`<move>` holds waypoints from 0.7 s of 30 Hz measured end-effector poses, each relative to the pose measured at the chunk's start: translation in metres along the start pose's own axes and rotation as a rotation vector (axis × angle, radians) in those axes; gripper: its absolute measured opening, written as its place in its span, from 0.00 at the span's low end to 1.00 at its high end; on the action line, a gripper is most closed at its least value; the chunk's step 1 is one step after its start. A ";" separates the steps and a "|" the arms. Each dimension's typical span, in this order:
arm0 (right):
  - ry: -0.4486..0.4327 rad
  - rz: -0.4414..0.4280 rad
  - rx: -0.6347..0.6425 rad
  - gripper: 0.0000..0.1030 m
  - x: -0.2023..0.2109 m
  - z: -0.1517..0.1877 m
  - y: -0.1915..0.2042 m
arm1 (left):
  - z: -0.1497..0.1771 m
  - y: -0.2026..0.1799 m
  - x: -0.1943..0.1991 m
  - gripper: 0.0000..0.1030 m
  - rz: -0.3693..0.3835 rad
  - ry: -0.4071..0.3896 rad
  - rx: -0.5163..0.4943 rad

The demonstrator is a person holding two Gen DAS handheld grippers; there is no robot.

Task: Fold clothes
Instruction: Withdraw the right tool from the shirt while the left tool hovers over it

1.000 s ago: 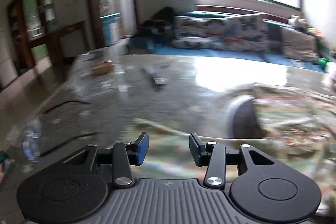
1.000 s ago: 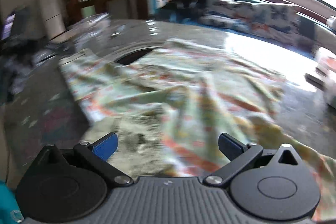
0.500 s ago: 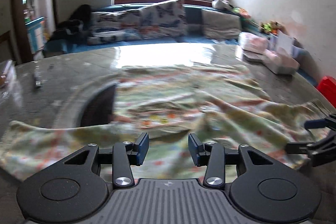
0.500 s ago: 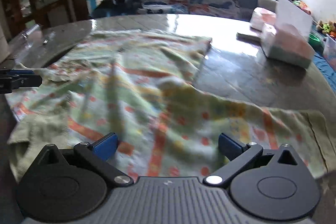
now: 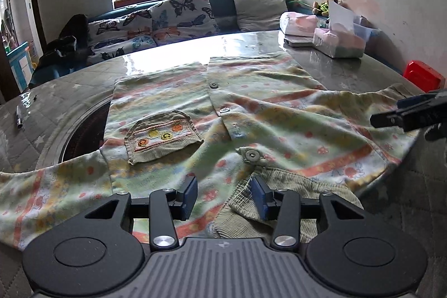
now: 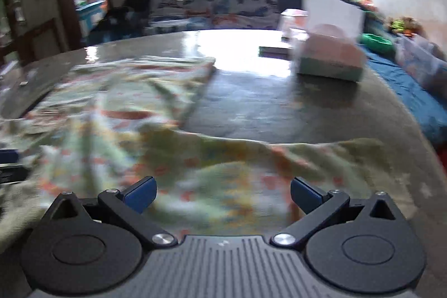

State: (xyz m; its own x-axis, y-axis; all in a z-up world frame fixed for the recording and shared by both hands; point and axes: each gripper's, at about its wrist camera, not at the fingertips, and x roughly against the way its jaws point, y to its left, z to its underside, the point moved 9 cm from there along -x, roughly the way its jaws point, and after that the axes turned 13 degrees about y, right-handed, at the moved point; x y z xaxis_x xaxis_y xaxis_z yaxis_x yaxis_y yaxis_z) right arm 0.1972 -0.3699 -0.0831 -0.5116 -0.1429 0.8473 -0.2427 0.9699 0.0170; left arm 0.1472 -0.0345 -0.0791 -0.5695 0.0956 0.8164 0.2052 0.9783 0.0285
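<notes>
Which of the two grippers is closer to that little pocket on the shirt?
Left. The left gripper hovers just below the pocket, jaws opening, nothing between them. The right gripper is off by the shirt's far right edge.

left gripper (image 5: 223, 196): angled downward, blue pads partly apart, jaws opening, nothing pinched between them | right gripper (image 6: 222, 194): angled downward, blue pads spread wide, nothing clamped; its dark fingers (image 5: 410, 113) reach in at the right edge of the left wrist view
</notes>
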 end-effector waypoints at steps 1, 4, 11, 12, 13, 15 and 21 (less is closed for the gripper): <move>0.005 0.023 -0.011 1.00 -0.002 0.001 -0.007 | 0.000 0.000 0.000 0.49 -0.005 0.000 0.000; 0.004 0.046 -0.053 1.00 -0.002 0.001 -0.026 | 0.000 0.001 0.000 0.54 -0.011 0.004 0.001; 0.002 0.147 -0.142 1.00 -0.003 -0.001 -0.070 | 0.000 -0.002 0.001 0.60 -0.001 0.008 -0.020; 0.000 0.161 -0.156 1.00 -0.003 0.000 -0.076 | 0.001 -0.003 0.000 0.60 -0.001 0.010 -0.022; 0.000 0.171 -0.171 1.00 -0.003 0.000 -0.083 | 0.001 -0.003 0.000 0.60 -0.001 0.011 -0.024; 0.005 0.184 -0.204 1.00 -0.002 0.001 -0.093 | 0.002 -0.003 0.000 0.61 0.002 0.013 -0.023; -0.022 0.144 -0.097 1.00 0.010 -0.020 -0.064 | -0.006 -0.006 0.005 0.61 0.009 0.005 -0.034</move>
State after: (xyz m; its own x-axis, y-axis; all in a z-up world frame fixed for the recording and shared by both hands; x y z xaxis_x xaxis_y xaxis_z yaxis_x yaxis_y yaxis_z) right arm 0.2238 -0.4296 -0.0650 -0.5534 -0.0039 0.8329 -0.0849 0.9950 -0.0518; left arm 0.1476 -0.0414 -0.0718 -0.5636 0.1030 0.8196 0.2371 0.9706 0.0411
